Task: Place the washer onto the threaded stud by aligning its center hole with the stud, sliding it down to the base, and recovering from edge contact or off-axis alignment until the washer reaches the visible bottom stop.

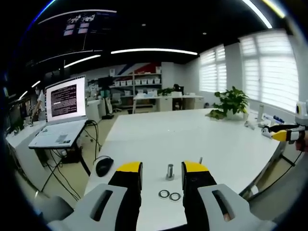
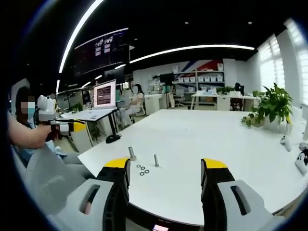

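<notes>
Gripper (image 2: 165,166) faces three washers (image 2: 142,170).

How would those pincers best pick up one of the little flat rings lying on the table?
Judging by its pose, from above, fingers closing across the rim of a washer. It lies flat on the white table, so only its thin outer edge offers grip; the stud stands just beyond it.

The table (image 1: 192,134) has a smooth, white, faintly glossy top that catches soft reflections of the ceiling lights. The threaded stud (image 1: 170,172) looks like bare grey metal with a dull shine, and the washers (image 1: 169,195) beside it are thin rings of the same silvery metal. The left gripper (image 1: 161,175) has matt black jaws with yellow plastic-looking tips and pale grey moulded bodies. The right gripper (image 2: 166,171) looks alike. The mouse (image 1: 104,166) is glossy black plastic.
</notes>
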